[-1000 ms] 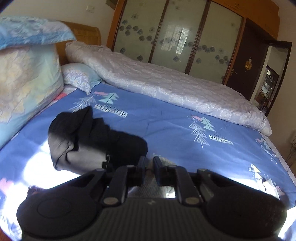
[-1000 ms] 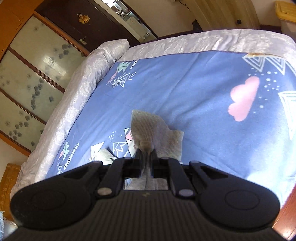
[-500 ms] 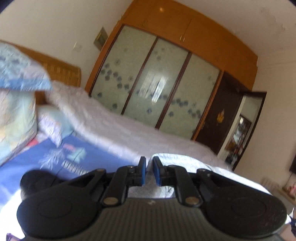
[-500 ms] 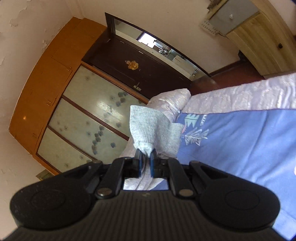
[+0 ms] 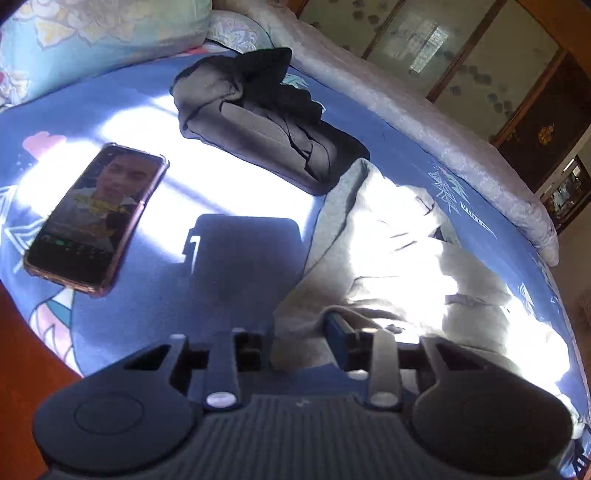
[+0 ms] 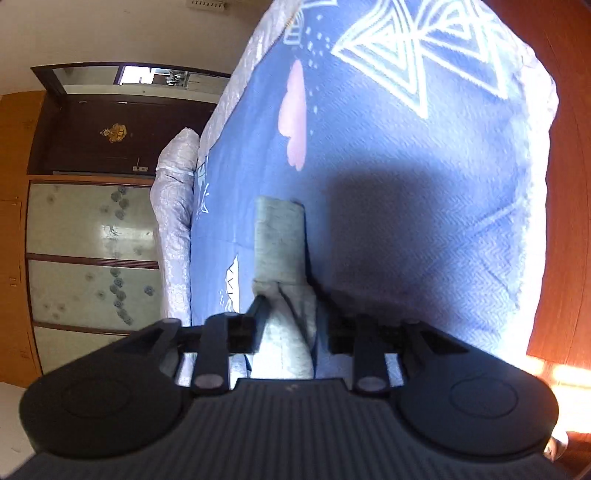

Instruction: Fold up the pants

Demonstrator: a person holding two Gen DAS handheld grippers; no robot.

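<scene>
A home bedroom, seemingly; bed (image 5: 240,184), pillows (image 5: 92,33), wardrobe (image 6: 92,258).

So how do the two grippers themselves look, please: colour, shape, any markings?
Both are alike. The left gripper and the right gripper are matt black: a ribbed central body, two rounded lobes each with a round disc, and two linkage arms with silver rivets. The left one's finger pad looks blue. No cables, labels or sleeves show.
</scene>
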